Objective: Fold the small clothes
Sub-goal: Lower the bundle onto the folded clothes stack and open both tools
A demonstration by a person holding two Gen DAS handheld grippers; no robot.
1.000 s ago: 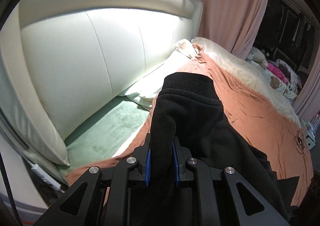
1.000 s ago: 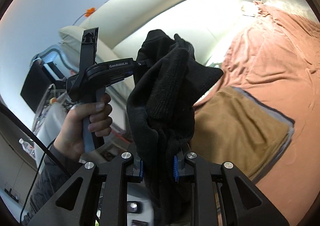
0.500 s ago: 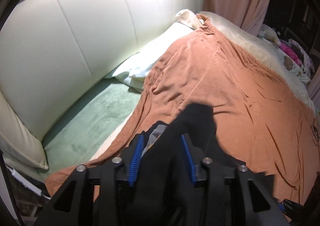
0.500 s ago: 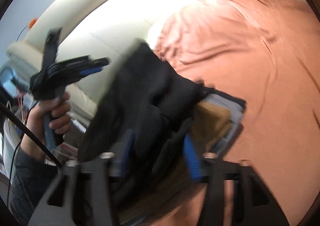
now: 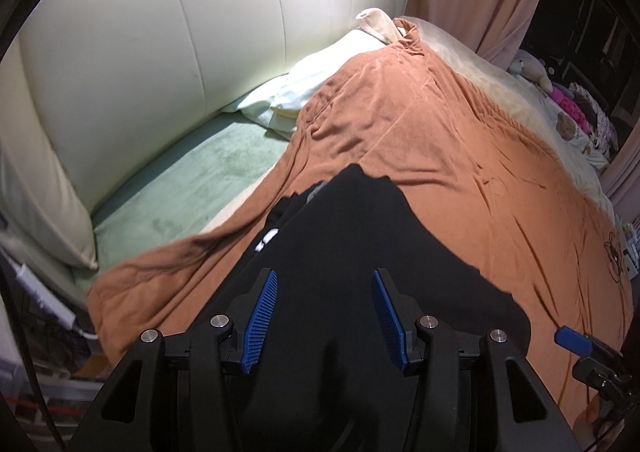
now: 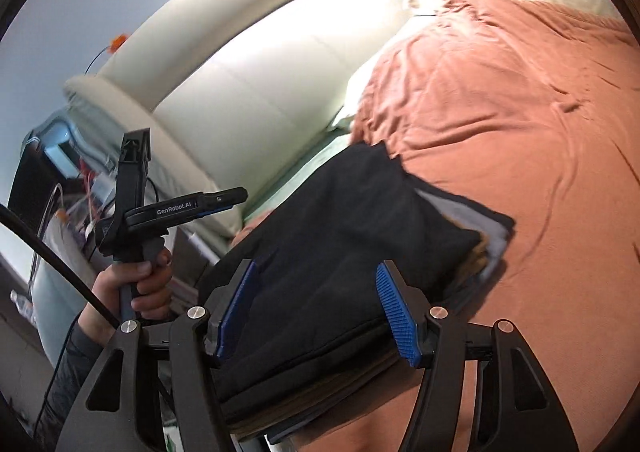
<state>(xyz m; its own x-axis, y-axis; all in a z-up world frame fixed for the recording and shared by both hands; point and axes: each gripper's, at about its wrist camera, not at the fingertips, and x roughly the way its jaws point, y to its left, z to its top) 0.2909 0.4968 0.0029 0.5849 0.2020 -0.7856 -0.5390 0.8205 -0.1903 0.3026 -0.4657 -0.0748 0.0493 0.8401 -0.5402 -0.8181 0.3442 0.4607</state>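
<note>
Both the left gripper (image 5: 324,316) and right gripper (image 6: 316,310) hover with fingers spread apart over the black garment (image 6: 340,236), which lies folded atop a stack of clothes (image 6: 484,248) on the orange bedspread (image 6: 520,124), apparently released there as finished.

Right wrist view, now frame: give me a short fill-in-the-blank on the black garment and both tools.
1. The black garment lies on top of a ____ of folded clothes.
2. Both the right tool and left tool are ____.
3. The bedspread under the clothes is ____.

Missing words: stack; open; orange
</note>
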